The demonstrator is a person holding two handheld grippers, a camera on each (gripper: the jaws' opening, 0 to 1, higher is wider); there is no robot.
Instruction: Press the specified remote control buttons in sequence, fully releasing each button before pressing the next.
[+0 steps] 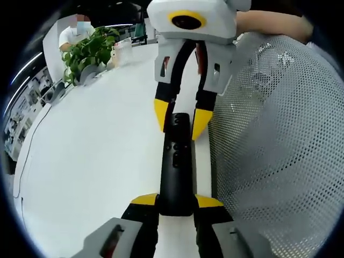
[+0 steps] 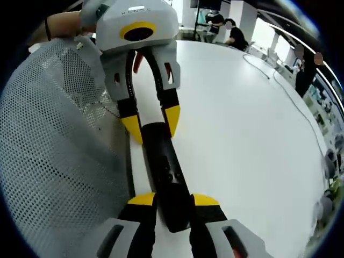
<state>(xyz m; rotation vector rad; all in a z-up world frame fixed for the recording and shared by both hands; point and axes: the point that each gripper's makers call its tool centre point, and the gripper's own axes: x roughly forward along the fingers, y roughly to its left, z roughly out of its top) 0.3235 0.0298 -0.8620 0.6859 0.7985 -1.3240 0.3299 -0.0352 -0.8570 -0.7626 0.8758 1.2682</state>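
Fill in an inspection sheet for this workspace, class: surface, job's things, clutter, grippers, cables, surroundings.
Surface: white table, mostly bare.
Job's things: black remote control, buttons up, lying over the table's edge.
Clutter: grey mesh chair back beside the remote.
Grippers: left gripper and right gripper each closed on one end of the remote, facing each other.
Cables: one thin cable across the far table.
Surroundings: potted plant, seated people, office desks behind.

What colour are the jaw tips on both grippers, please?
Yellow, on the left gripper and right gripper; clearest in the left gripper view.
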